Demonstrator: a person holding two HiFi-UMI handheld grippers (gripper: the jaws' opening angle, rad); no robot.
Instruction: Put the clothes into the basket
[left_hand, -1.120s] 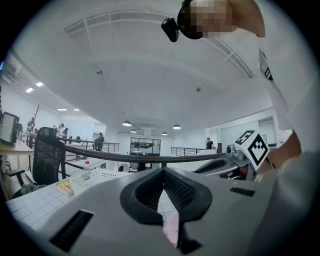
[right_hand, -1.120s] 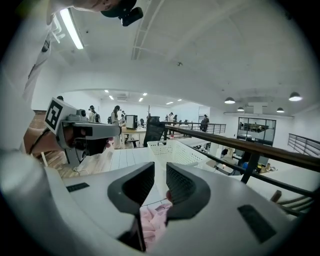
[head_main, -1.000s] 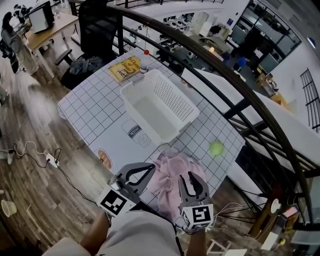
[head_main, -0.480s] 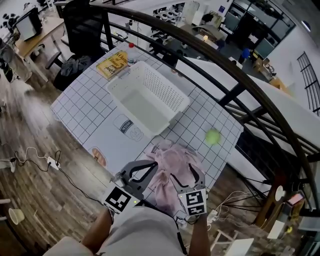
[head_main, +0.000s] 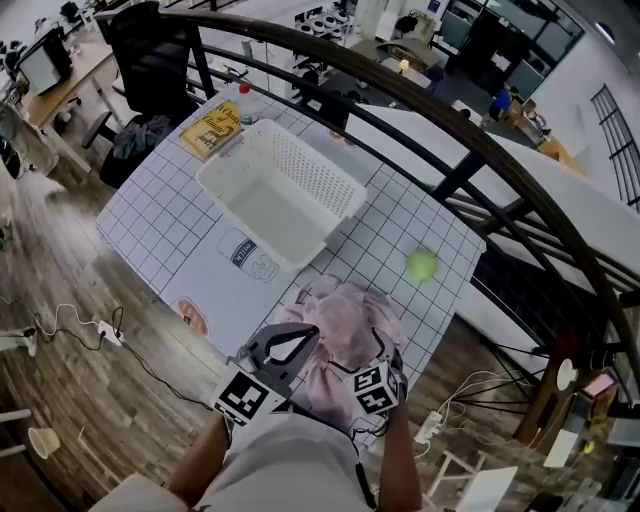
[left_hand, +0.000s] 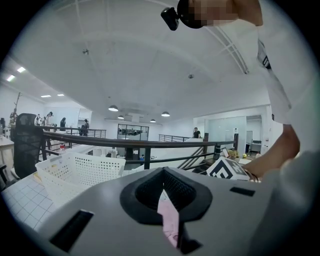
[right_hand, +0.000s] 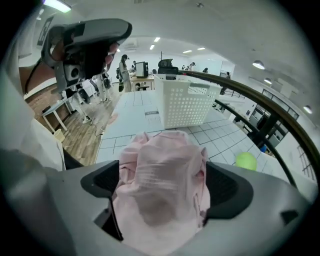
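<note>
Before closing right tongs (right_hand: 162, 186), just opened wide astride pink garment (head_main: 345, 325), sink deeper for a full bite. Keep left tongs (left_hand: 163, 192) pinched on its edge.

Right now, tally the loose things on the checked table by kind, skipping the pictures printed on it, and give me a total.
pink garment: 1
white basket: 1
green ball: 1
yellow book: 1
red-capped bottle: 1
Total: 5
</note>
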